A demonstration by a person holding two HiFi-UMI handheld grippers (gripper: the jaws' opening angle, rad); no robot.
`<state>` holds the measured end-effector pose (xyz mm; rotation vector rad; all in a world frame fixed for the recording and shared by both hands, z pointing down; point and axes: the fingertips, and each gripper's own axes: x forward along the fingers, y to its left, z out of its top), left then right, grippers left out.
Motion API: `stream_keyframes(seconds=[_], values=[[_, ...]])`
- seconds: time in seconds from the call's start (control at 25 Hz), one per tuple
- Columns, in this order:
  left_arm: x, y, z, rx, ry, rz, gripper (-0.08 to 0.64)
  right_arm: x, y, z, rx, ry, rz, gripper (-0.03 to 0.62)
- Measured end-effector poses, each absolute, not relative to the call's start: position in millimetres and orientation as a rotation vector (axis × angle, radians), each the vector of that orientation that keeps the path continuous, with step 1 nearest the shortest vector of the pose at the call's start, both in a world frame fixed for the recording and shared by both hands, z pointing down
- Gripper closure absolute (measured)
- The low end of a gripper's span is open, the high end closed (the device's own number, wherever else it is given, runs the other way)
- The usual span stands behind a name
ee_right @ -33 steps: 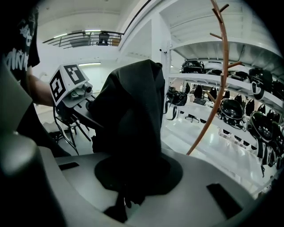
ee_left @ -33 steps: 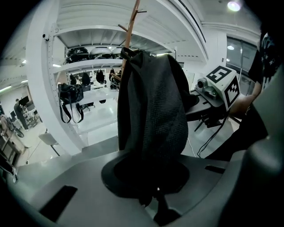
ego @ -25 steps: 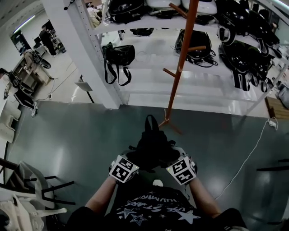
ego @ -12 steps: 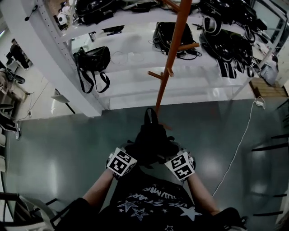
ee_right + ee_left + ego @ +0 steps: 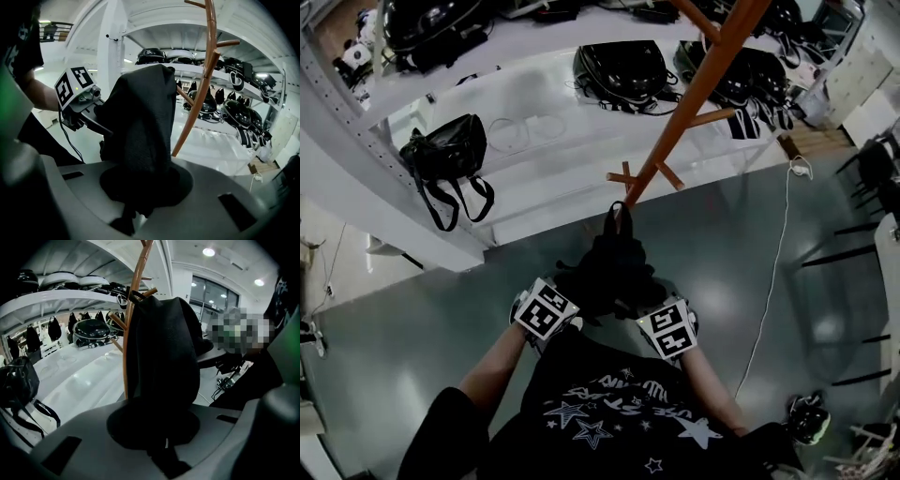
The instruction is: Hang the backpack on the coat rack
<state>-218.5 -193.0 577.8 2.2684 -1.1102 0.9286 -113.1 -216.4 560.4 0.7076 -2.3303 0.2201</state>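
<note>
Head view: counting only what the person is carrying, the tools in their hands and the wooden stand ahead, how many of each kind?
backpack, black, held in both grippers: 1
coat rack, orange-brown: 1
grippers, the left gripper and right gripper, each shut on the backpack: 2
Total: 4

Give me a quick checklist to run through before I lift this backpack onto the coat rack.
1. Left tool shut on the backpack: ok.
2. Right tool shut on the backpack: ok.
3. Coat rack straight ahead of the backpack: ok.
4. Bare peg available: ok.
5. Backpack's top loop over a peg: not ok, not hung yet.
6. Peg strong enough for the load: cannot tell.
</note>
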Motion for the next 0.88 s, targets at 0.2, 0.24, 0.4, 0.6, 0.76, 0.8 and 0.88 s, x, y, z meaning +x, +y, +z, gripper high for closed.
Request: stream_keyframes(seconds=[0.2, 0.24, 0.4, 0.6, 0.76, 0.8, 0.88], values=[[-252.7, -228.4, 574.9, 2.360, -1.057, 0.945, 0.502, -144.8, -239.5, 556.5, 0.815, -2.294, 0.238, 0.534], [-256.7, -235.1, 576.0, 2.379, -1.041, 0.945, 0.502, -148.8, -243.7, 556.0, 0.838, -2.285, 0.242, 0.534], [-267.1, -257.0, 578.2, 2.415, -0.988, 0.968, 0.502, -158.7, -261.0, 557.7, 0.928, -2.251, 0.261, 0.534], [-278.4, -274.8, 583.0, 2.441, -0.937, 0.988, 0.503, -170.5, -276.5, 563.7, 0.998, -2.228, 0.300, 0.534], [-289.9, -288.5, 591.1, 2.448, -0.891, 1.014, 0.502, -180.7, -283.8, 573.4, 1.033, -2.207, 0.345, 0.534], [-292.7, -291.5, 593.7, 2.447, -0.878, 1.019, 0.502, -183.2, -285.2, 575.8, 1.041, -2.200, 0.353, 0.534], [-296.9, -297.4, 597.8, 2.450, -0.851, 1.025, 0.502, -187.8, -287.3, 579.3, 1.062, -2.188, 0.373, 0.534]])
